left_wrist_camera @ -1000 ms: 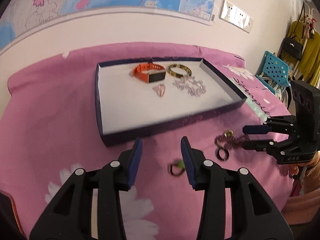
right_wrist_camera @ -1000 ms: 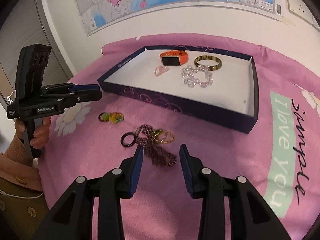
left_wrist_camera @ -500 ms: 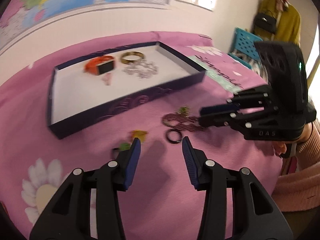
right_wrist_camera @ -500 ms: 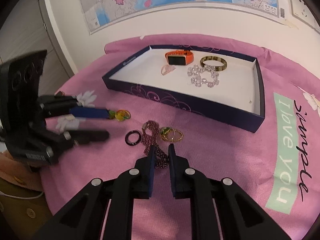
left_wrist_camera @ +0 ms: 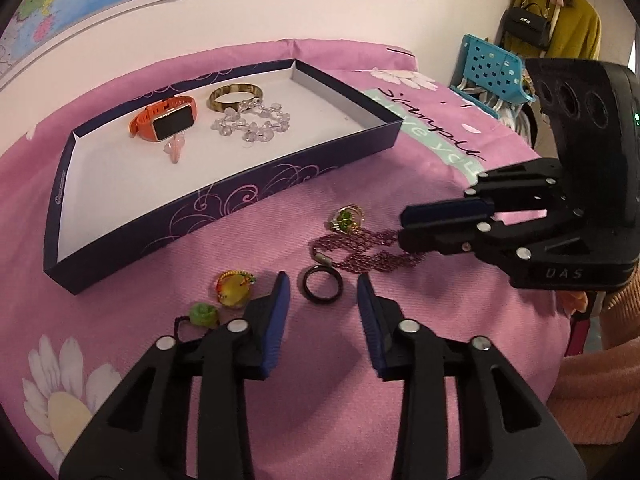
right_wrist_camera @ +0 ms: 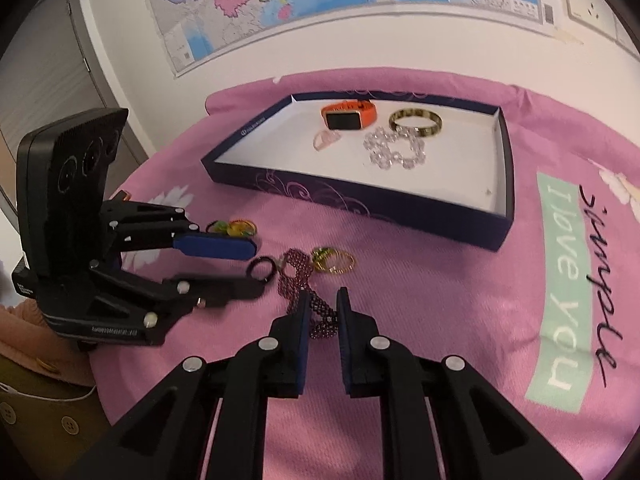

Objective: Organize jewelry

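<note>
Home bedroom: floral bedspread (left_wrist_camera: 460, 128), hanging clothes (left_wrist_camera: 576, 28).

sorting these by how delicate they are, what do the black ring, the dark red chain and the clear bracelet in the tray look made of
Black ring: smooth, glossy and solid, likely ceramic, stone or coated metal.
Dark red chain: fine linked or beaded strand with a metallic sheen and a small metal clasp; drapes limply, probably metal or small beads.
Clear bracelet: chunky see-through faceted beads that catch light, glass or plastic crystal.

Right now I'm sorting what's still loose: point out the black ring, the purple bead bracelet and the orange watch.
black ring (left_wrist_camera: 322, 285), left wrist view, band's near edge.
purple bead bracelet (right_wrist_camera: 295, 276), right wrist view, bead strand.
orange watch (left_wrist_camera: 173, 126), left wrist view, screen.
</note>
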Demonstrator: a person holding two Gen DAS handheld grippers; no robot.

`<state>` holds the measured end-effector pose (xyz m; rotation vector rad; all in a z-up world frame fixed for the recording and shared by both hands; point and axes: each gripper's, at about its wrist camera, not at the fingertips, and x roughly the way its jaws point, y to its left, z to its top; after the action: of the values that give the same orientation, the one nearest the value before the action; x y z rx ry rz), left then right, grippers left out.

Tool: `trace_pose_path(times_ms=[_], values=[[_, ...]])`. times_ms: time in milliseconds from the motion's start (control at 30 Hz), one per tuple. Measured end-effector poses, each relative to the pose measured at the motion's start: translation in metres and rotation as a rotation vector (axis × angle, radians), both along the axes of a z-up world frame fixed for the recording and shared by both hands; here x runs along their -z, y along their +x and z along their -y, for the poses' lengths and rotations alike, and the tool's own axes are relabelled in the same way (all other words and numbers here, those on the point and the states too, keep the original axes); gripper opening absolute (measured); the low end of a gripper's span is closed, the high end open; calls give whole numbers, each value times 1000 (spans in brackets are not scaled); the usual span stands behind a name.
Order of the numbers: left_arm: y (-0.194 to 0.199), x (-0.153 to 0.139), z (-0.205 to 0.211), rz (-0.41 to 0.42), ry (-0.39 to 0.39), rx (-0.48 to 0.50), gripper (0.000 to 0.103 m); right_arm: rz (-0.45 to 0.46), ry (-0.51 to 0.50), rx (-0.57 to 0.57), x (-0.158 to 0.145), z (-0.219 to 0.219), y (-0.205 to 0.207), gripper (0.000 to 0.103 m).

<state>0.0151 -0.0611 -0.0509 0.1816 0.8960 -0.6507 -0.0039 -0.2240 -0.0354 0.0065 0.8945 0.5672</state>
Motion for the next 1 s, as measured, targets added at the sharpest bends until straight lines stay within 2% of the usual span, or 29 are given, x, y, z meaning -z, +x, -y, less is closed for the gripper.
trace_pose_path(times_ms=[33,200,500,1000], values=[[0,0,1,5,9,-1,22,-3,3,4,1,1,0,12],[-2,0,3,17,20,-3,22,6,20,13,-2,3,-1,12],[-4,-10,-11,7,-52,-30,22,35,102,16,-21,8,1,12],[-6,-37,-28,58,-107,-58,22,86,131,11,-46,6,8,11]])
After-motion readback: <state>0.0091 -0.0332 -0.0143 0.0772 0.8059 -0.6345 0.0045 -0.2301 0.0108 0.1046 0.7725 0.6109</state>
